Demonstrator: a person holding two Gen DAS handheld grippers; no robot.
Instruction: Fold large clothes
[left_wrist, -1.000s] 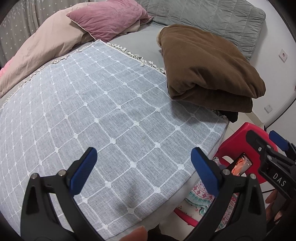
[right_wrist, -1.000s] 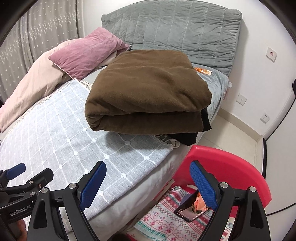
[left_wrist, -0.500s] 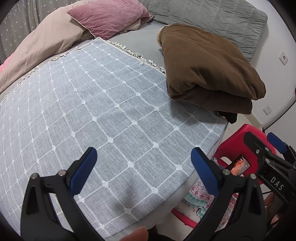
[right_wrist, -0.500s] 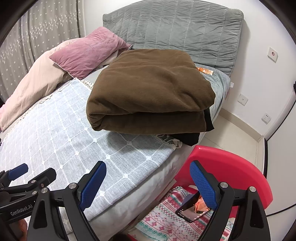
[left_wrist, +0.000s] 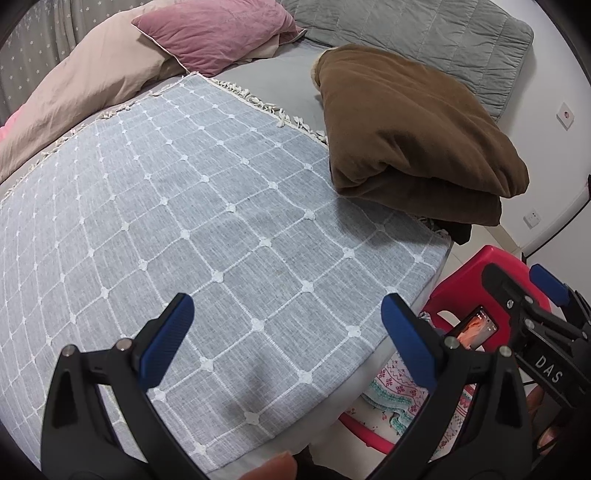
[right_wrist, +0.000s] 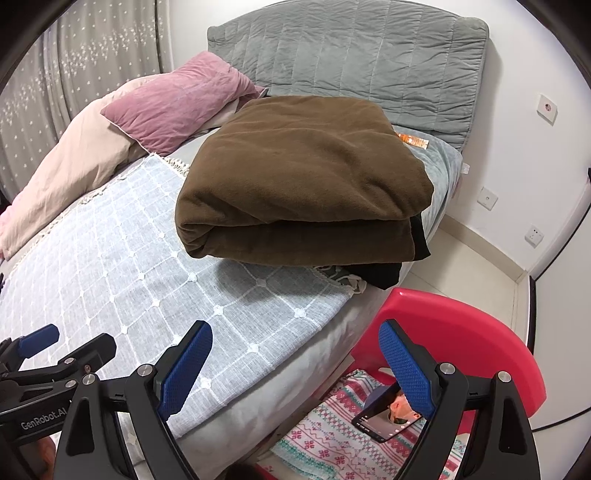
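Observation:
A folded brown garment (left_wrist: 413, 136) lies in a thick stack on the bed's far right corner; it also shows in the right wrist view (right_wrist: 303, 184), with a black piece under it. A blue-grey checked throw (left_wrist: 207, 236) covers the bed, and shows in the right wrist view (right_wrist: 147, 266). My left gripper (left_wrist: 288, 332) is open and empty above the throw's near edge. My right gripper (right_wrist: 295, 362) is open and empty over the bed's edge, short of the brown stack. The right gripper shows at the left wrist view's right edge (left_wrist: 535, 295).
A red plastic chair (right_wrist: 461, 332) stands beside the bed, holding a patterned cloth (right_wrist: 332, 432) and a lit phone (right_wrist: 388, 417). Pink pillows (left_wrist: 207, 33) and a beige duvet (left_wrist: 81, 96) lie at the bed's far left. A grey headboard (right_wrist: 351, 62) stands behind.
Both grippers have drifted slightly, so the bed and brown stack sit a little lower in view. Both stay open and empty.

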